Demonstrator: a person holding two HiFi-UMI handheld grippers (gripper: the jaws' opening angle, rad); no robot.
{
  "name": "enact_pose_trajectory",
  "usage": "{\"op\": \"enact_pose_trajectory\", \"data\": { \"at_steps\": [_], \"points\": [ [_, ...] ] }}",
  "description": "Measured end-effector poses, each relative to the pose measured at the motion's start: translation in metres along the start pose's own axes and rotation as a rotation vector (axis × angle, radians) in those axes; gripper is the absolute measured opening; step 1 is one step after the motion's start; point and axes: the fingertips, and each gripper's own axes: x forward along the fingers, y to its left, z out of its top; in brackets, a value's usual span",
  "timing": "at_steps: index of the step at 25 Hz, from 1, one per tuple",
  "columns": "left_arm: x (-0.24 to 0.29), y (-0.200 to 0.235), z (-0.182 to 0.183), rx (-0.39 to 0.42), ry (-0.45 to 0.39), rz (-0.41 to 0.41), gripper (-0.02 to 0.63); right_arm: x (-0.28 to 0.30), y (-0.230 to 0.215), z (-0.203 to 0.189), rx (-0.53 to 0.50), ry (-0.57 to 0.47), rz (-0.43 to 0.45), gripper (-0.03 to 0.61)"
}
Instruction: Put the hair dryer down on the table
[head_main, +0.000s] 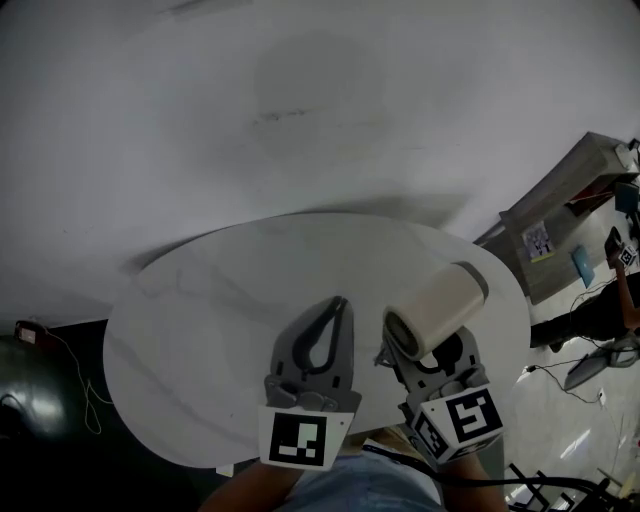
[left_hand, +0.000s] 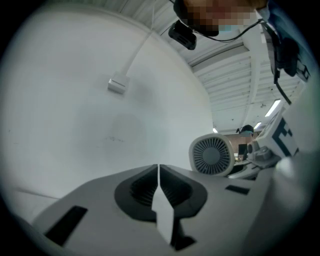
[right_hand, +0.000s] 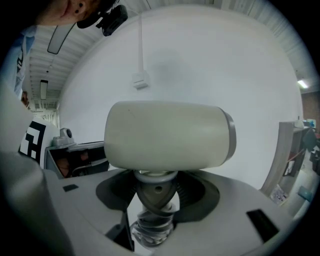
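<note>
A cream hair dryer (head_main: 436, 309) with a grey nozzle ring is held above the right side of the round white table (head_main: 190, 330). My right gripper (head_main: 422, 352) is shut on its handle, and the barrel lies across above the jaws. In the right gripper view the hair dryer (right_hand: 167, 135) fills the middle, its handle pinched in my right gripper (right_hand: 155, 189). My left gripper (head_main: 338, 308) hovers over the table just left of the dryer, shut and empty. The left gripper view shows my left gripper (left_hand: 158, 172) with its jaws pressed together and the dryer's rear grille (left_hand: 212, 155) to the right.
A grey bench (head_main: 560, 225) with small items stands off the table's right edge, with cables on the floor below it. A dark rounded object (head_main: 30, 405) sits at the lower left. A white wall with a cable box (left_hand: 116, 85) rises behind the table.
</note>
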Motion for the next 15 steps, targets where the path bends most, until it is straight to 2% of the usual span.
{"op": "enact_pose_trajectory", "data": {
  "at_steps": [15],
  "points": [
    [0.046, 0.014, -0.045, -0.052, 0.108, 0.024, 0.017, 0.050, -0.028, -0.048, 0.036, 0.128, 0.041, 0.229]
  ]
}}
